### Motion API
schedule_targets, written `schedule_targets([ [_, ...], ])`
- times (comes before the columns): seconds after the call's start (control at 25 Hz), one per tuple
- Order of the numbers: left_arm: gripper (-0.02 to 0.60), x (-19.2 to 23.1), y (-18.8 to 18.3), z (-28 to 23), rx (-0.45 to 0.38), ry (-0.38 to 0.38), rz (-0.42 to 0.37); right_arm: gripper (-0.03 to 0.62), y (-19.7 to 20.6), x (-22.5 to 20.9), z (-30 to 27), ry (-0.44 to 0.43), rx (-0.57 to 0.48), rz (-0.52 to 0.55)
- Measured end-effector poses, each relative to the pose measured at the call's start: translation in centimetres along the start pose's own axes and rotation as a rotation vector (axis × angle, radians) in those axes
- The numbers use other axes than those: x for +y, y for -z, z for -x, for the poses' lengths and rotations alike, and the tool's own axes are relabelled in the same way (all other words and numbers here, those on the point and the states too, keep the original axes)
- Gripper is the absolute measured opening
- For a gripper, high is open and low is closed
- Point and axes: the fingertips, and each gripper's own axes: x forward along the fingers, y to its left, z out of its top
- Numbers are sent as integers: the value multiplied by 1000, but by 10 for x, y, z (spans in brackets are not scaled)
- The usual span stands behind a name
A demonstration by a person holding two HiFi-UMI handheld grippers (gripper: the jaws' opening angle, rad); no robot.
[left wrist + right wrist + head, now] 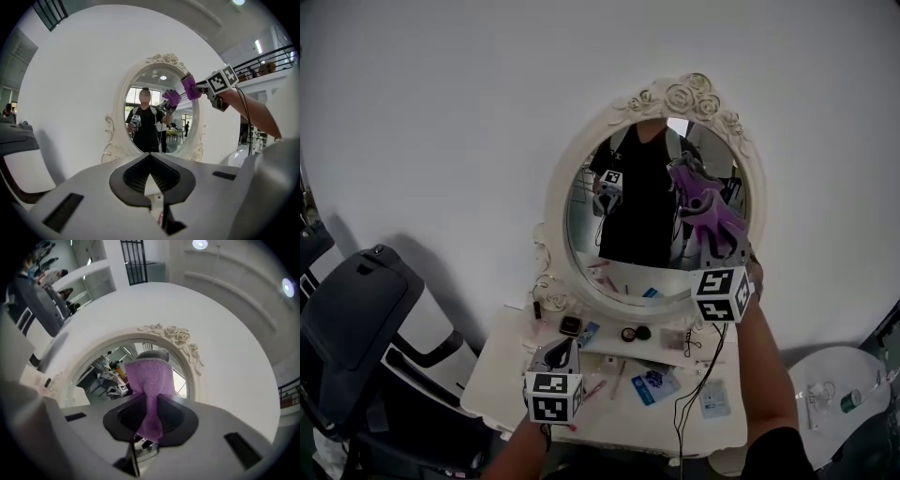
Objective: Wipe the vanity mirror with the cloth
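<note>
The purple cloth is pinched between the jaws of the right gripper. Only the right gripper view shows this grip: a narrow tail hangs down through the clenched jaws, and above them the cloth spreads into a wide flap in front of the mirror. The head view does not show the pinch, but it places the cloth at the upper right part of the glass, above the right gripper and its marker cube. It also shows the cluttered white table under the mirror, with a black cable trailing across it. The left gripper view catches the cloth from the side, at the right rim of the oval frame, with its purple reflection just beside it in the glass. That view also shows the left gripper with its jaws pressed together and nothing between them. In the head view the left gripper hangs low over the table's left side, well apart from the cloth
</note>
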Motion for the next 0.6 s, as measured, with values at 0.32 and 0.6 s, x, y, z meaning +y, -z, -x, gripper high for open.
schedule_targets([
  [0.32, -3, -9, -13, -34, 4, 88, -12, 67, 3, -54, -48, 55, 95, -15],
  [0.6, -3, -15, -16, -47, 5, 87, -44, 67, -8, -77, -79, 76, 87, -343],
])
